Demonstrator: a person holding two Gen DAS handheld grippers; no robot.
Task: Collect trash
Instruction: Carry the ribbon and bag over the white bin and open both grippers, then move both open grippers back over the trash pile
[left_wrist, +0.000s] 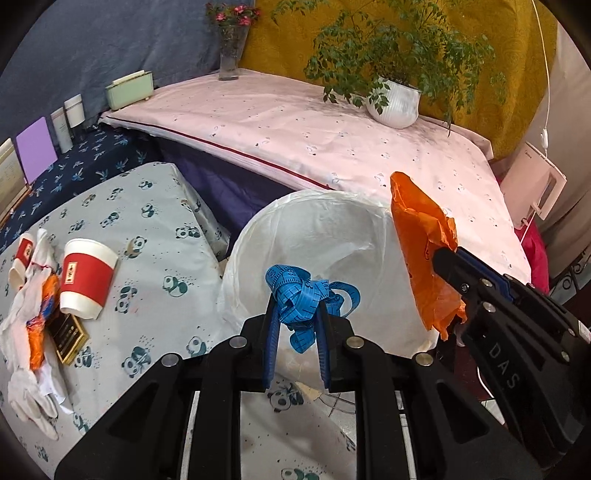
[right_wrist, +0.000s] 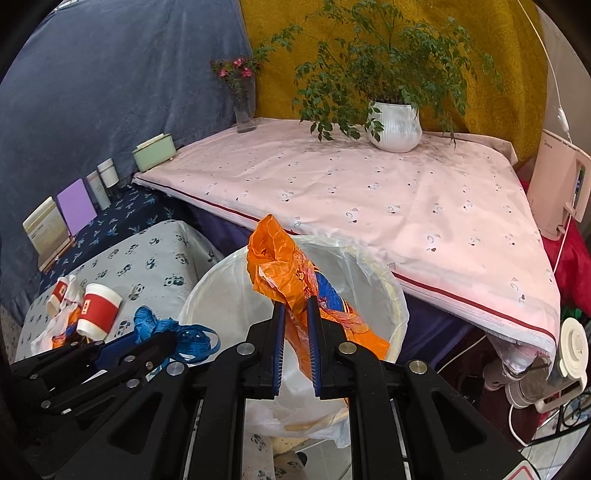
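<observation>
- Two pieces of trash are in my jaws, neither dropped yet.
- Left gripper (left_wrist: 297, 314) is clamped narrow on a bundled blue tape measure (left_wrist: 301, 295), held in front of the white-lined bin (left_wrist: 317, 236), just short of its opening by my reckoning.
- Right gripper (right_wrist: 295, 321) pinches a crumpled orange wrapper (right_wrist: 291, 280), hanging over the bin's mouth.
- Bin looks nearly empty from the right wrist view; only the liner and maybe a scrap low down, hard to tell.
- Plenty left on the panda-print counter (left_wrist: 155, 295): a red-banded paper cup (left_wrist: 86, 282) on its side, a second cup (left_wrist: 22, 264) behind it, white tissue (left_wrist: 26, 321) tangled with another orange scrap (left_wrist: 40, 332), and a small dark box (left_wrist: 70, 338).
- My judgement: early going, first drops pending, then back for the pile.
</observation>
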